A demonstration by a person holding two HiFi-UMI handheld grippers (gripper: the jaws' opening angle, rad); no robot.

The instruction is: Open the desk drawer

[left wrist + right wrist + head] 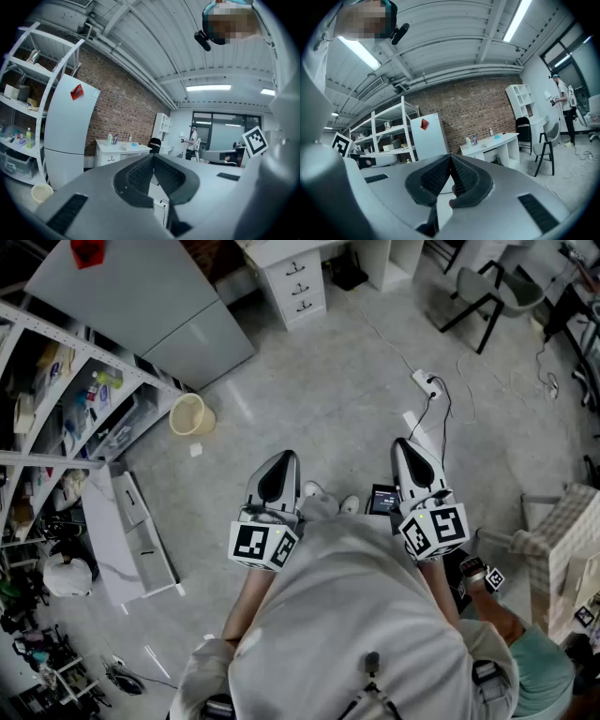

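- At the very start: no reach for the desk drawer [301,285] yet.
- Left gripper [283,457] pinched tight, nothing between the jaws.
- Right gripper [404,443] pinched tight too, nothing in it.
- Both held low in the middle of the head view, close to the body.
- Drawer far off at the top middle of the head view, in a white desk [274,251].
- Next, most likely: walk over, spread one pair of jaws, close on a handle, pull straight back.
- Hard to tell which of the three drawers to open; handles too small to see well.
- Desk top cut off by the upper edge.
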